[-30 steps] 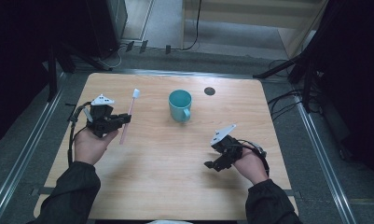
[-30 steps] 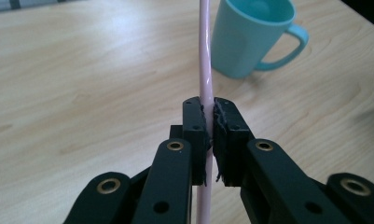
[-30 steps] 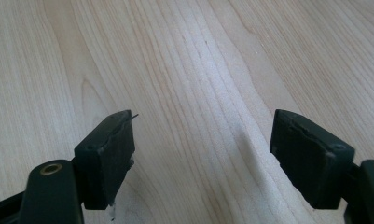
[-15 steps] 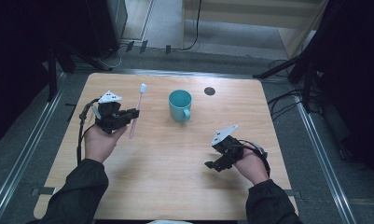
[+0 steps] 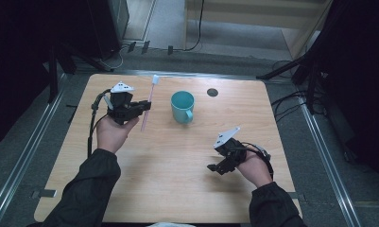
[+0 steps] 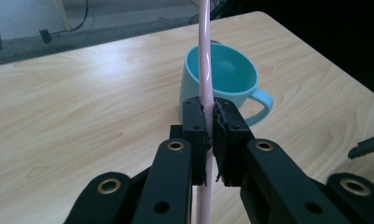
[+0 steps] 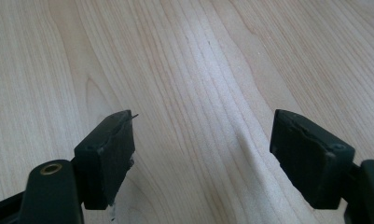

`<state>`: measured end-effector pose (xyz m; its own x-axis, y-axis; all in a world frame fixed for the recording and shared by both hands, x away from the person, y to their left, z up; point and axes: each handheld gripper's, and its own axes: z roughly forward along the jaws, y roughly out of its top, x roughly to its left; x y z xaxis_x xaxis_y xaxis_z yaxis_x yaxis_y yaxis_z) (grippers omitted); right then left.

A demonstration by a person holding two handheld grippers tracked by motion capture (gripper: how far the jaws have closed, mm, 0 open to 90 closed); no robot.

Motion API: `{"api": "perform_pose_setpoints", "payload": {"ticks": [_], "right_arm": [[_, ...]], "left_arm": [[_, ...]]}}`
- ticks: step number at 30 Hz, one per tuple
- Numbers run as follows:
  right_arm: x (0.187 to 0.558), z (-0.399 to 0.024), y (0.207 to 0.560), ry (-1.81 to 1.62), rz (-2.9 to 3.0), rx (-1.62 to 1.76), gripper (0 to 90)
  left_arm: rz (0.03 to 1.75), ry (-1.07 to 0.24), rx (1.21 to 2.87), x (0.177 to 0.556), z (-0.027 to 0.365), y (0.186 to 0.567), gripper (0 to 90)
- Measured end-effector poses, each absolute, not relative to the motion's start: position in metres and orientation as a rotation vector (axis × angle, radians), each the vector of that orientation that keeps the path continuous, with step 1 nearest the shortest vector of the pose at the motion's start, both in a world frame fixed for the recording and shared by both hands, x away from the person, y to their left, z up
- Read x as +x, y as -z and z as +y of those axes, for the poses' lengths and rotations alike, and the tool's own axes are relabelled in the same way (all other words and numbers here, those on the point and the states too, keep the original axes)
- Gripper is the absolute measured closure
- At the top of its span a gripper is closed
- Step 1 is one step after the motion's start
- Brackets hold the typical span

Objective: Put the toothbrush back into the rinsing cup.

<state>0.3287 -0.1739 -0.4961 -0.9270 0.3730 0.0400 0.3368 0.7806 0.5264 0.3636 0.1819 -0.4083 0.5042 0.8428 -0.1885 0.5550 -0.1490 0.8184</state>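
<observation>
Toothbrush [image 5: 148, 103]: pink handle with a white head, pinched partway along the handle by the left claw [image 5: 144, 107] and held clear above the left half of the tabletop [image 5: 177, 189].
Long axis: steeply upright in the left gripper view; in the high view the head end points toward the far edge, the tail end toward the person.
Left claw: pads pressed together on the handle [image 6: 206, 93], one on each side.
Mug [image 5: 183, 106]: teal, upright, mouth open upward, handle toward the near side, just right of the toothbrush and apart from it.
Right claw [image 5: 219, 168]: spread wide with nothing between the pads, low over bare wood on the near right.
Open room: a broad bare stretch lies between the two hands.
Edges: the toothbrush head sits close over the far edge; a small dark round hole [image 5: 212, 92] lies right of the mug.
</observation>
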Motion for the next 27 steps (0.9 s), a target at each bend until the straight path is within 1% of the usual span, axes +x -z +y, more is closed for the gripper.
{"api": "perform_pose_setpoints", "payload": {"ticks": [15, 22, 27], "right_arm": [[0.328, -0.174, 0.496, -0.844, 2.9, 0.575, 21.8], [0.328, -0.174, 0.495, -0.852, 2.897, 0.571, 21.9], [0.328, -0.174, 0.495, -0.855, 2.895, 0.569, 21.9]], "left_arm": [[1.146, -0.404, 1.837, 0.388, 0.158, 0.396, 84.1], [1.121, -0.407, 1.848, 0.407, 0.141, 0.388, 84.1], [1.117, -0.407, 1.856, 0.418, 0.135, 0.389, 84.0]]}}
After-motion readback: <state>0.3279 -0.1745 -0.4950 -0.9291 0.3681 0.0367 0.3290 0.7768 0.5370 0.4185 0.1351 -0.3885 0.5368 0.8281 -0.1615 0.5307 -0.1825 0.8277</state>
